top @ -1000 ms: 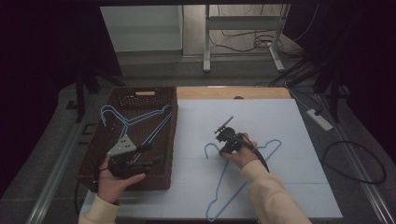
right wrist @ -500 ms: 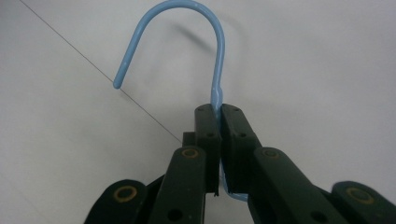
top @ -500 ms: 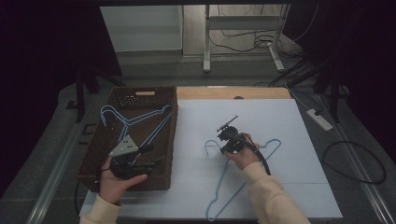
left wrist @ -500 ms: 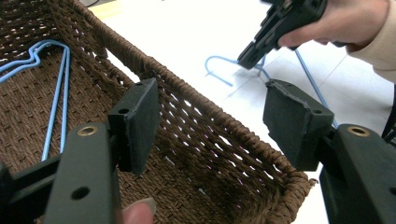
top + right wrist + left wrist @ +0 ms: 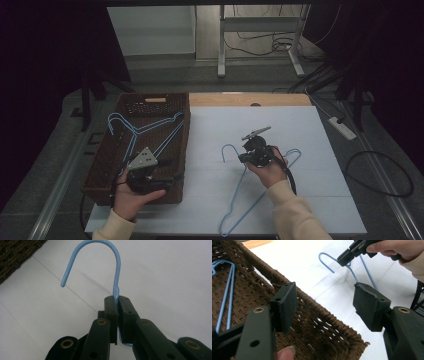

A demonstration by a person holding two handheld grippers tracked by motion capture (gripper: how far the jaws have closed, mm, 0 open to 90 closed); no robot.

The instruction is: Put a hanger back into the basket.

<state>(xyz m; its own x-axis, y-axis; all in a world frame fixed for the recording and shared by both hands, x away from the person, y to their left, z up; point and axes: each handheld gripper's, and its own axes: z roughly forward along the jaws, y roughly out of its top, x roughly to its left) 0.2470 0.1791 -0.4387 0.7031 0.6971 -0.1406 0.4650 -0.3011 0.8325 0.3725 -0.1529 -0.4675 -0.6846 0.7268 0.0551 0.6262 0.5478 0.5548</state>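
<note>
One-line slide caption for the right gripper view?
Right gripper with jaws shut on the neck of a light-blue wire hanger, hook pointing away over the white table.

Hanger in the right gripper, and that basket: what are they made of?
Hanger: looks like thin metal wire with a glossy light-blue coating; smooth, with highlights along the hook. Basket: dark brown woven fibre, possibly paper cord or rattan; matte, open weave visible.

no readable text, no labels, no brands, no numbers on anything shown
</note>
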